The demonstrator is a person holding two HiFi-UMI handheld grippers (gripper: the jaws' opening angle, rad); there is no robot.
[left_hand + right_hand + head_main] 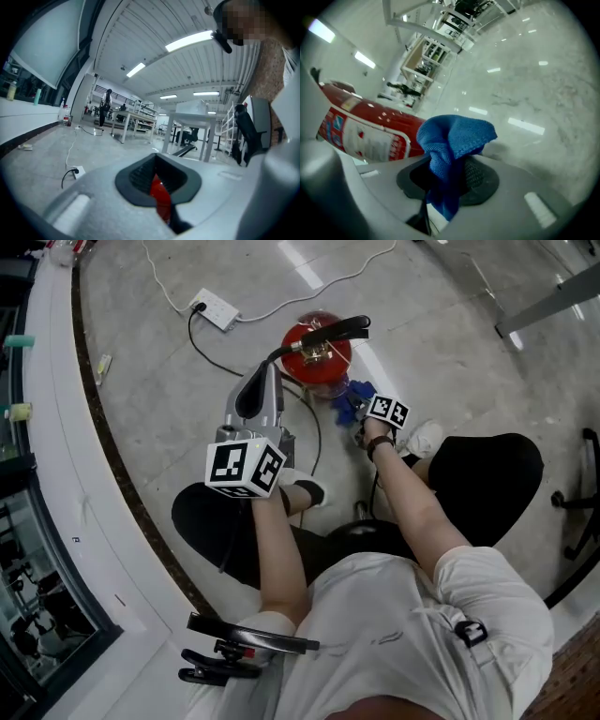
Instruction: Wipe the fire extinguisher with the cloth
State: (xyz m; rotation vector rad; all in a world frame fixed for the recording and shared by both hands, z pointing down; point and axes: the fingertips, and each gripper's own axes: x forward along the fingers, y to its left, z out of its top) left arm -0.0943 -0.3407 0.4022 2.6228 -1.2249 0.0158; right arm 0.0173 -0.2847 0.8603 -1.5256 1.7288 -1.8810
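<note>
A red fire extinguisher (319,360) stands on the grey floor, and its black hose (286,351) curves left from the valve. My left gripper (269,371) is above and left of the extinguisher. Its jaws stand nearly together where the hose end runs in, and a strip of the red extinguisher (159,193) shows through the narrow gap of my left gripper (157,187). My right gripper (358,416) is shut on a bunched blue cloth (349,399) (452,136) beside the extinguisher's lower right side. In the right gripper view my right gripper (447,176) holds the cloth just right of the extinguisher's labelled red body (365,126).
A white power strip (216,307) with a white cable lies on the floor behind the extinguisher, and a black cord (211,357) trails from it. A curved white ledge (56,427) runs along the left. A chair base (579,512) is at the right, and a black clamp tool (234,652) lies near my knees.
</note>
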